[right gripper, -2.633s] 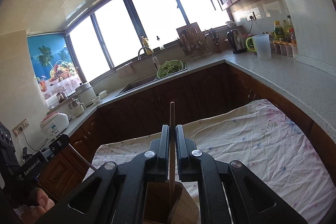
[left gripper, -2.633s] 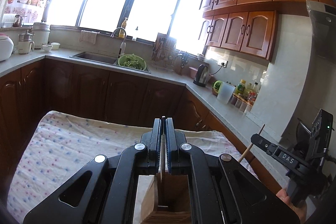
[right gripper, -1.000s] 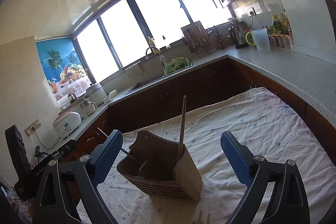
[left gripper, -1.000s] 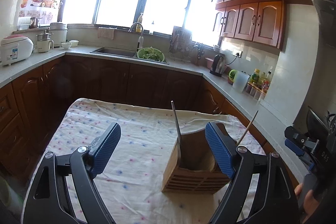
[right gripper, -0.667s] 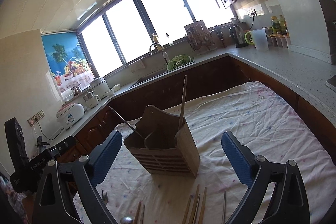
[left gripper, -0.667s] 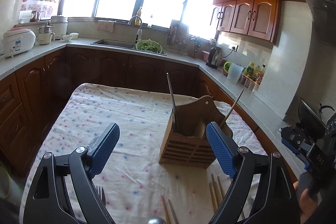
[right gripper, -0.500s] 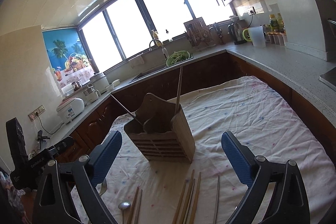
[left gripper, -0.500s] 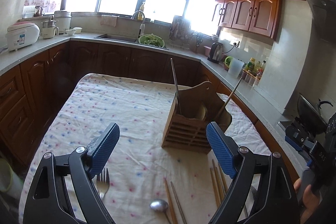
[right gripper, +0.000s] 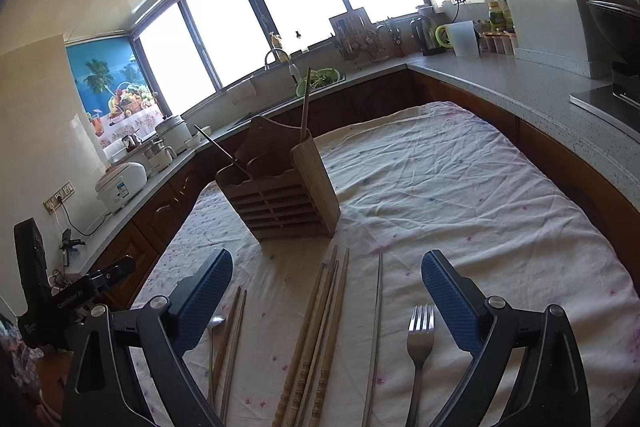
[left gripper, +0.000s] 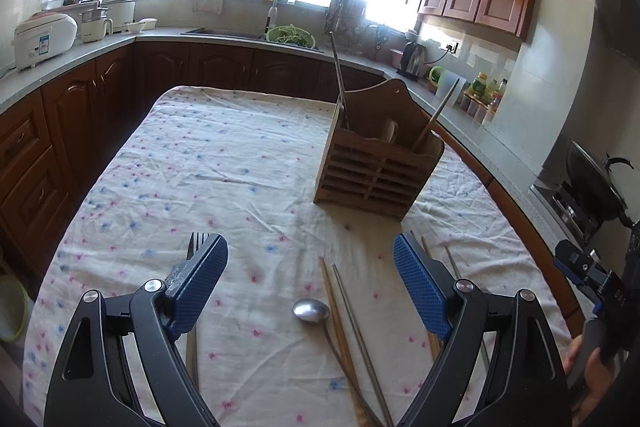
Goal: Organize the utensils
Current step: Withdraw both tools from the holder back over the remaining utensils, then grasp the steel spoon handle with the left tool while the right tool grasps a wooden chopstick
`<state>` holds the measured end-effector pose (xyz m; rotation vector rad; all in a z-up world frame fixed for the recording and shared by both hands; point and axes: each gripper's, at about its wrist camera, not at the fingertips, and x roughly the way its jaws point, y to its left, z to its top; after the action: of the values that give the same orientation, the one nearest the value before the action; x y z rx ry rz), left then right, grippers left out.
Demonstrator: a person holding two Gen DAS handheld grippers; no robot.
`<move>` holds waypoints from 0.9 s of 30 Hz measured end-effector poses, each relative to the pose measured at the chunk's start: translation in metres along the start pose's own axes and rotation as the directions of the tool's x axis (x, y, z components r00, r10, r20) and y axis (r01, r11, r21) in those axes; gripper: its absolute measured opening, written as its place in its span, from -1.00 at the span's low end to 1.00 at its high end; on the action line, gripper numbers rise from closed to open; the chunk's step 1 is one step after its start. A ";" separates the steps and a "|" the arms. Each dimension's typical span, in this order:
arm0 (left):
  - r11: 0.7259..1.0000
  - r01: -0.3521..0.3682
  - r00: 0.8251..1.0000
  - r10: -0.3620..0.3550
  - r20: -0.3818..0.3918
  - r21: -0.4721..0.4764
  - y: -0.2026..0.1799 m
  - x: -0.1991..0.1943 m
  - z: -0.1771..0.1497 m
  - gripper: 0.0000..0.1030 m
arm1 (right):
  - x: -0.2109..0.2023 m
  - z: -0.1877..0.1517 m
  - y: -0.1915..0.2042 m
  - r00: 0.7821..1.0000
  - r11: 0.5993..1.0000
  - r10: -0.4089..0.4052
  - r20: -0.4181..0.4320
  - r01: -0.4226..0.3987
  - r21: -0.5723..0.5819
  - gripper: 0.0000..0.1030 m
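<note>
Both jaws spread wide, empty; two sticks in holder point(right gripper: 280, 195) mid-frame, chopsticks point(right gripper: 320, 339), fork point(right gripper: 418, 343), spoon point(left gripper: 312, 309) left below.

Brown wooden holder point(left gripper: 378, 171), dotted white cloth point(left gripper: 208, 163)

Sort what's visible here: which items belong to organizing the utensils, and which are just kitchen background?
Part of the job:
- slatted wooden utensil holder, two sticks already standing in it
- bundle of wooden chopsticks
- thin metal chopstick
- silver metal fork
- silver metal spoon

Just lying about:
- white rice cooker
- black electric kettle
- green bowl of vegetables
</note>
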<state>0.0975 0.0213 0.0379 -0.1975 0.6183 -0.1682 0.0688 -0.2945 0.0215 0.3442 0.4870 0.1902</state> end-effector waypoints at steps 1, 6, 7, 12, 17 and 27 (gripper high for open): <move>1.000 -0.001 1.000 0.001 -0.009 0.004 0.000 0.001 -0.003 0.69 | -0.001 -0.002 0.000 1.000 1.000 -0.001 -0.004 0.001 -0.003 0.88; 1.000 -0.008 0.998 0.010 -0.065 0.029 -0.002 0.007 -0.017 0.69 | -0.002 -0.009 -0.001 1.000 1.000 -0.016 -0.016 0.016 -0.024 0.88; 0.999 -0.007 0.997 0.009 -0.073 0.033 -0.001 0.008 -0.021 0.69 | -0.001 -0.010 -0.001 1.000 0.999 -0.018 -0.018 0.017 -0.027 0.88; 0.999 -0.003 0.994 0.007 -0.111 0.035 0.000 0.013 -0.029 0.69 | 0.006 -0.012 -0.003 0.999 0.999 -0.030 -0.039 0.029 -0.031 0.88; 0.999 0.000 0.991 0.005 -0.132 0.039 -0.001 0.018 -0.031 0.69 | 0.017 -0.014 -0.004 0.997 0.999 -0.036 -0.066 0.033 -0.041 0.88; 0.999 0.041 0.971 -0.042 -0.235 -0.007 0.007 0.043 -0.043 0.53 | 0.047 -0.020 -0.006 0.986 0.995 -0.077 -0.148 0.066 -0.075 0.44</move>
<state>0.1078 0.0136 -0.0219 -0.1942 0.8507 -0.2333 0.1005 -0.2819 -0.0176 0.2440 0.6396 0.1639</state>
